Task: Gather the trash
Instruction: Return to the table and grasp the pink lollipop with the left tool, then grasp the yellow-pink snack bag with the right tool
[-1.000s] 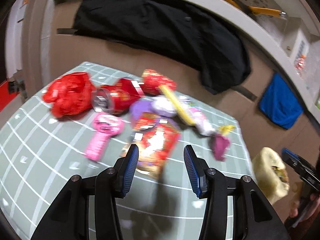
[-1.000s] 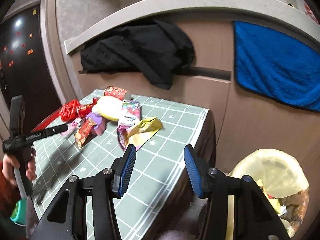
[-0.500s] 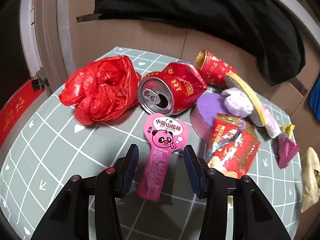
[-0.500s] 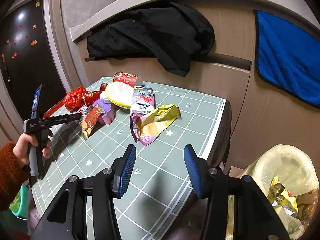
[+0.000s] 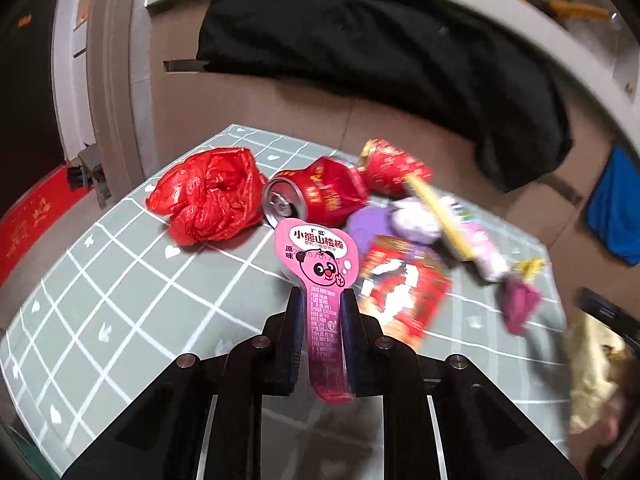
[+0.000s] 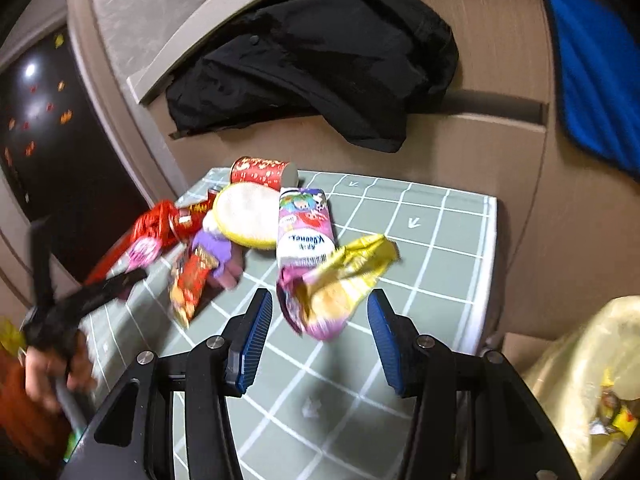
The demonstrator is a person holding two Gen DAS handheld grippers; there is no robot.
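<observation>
- Green checked table (image 5: 120, 280) carries a heap of litter: red bag (image 5: 208, 196), crushed can (image 5: 316, 196).
- Right gripper (image 6: 320, 320), fingers wide, hangs above a yellow wrapper (image 6: 344, 276).
- Left gripper (image 5: 320, 312) pinches a pink wrapper (image 5: 316, 256), lifted off the table.

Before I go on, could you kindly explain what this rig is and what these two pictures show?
A person holds a two-finger tool in each hand; each carries a fisheye camera looking along its fingers. In the left tool's picture, the left gripper has its jaws shut on a pink panda wrapper, above a green gridded table strewn with a red bag, a crushed can and snack packets. In the right tool's picture, the right gripper is open around a gold wrapper; a lined bin stands beside the table.
</observation>
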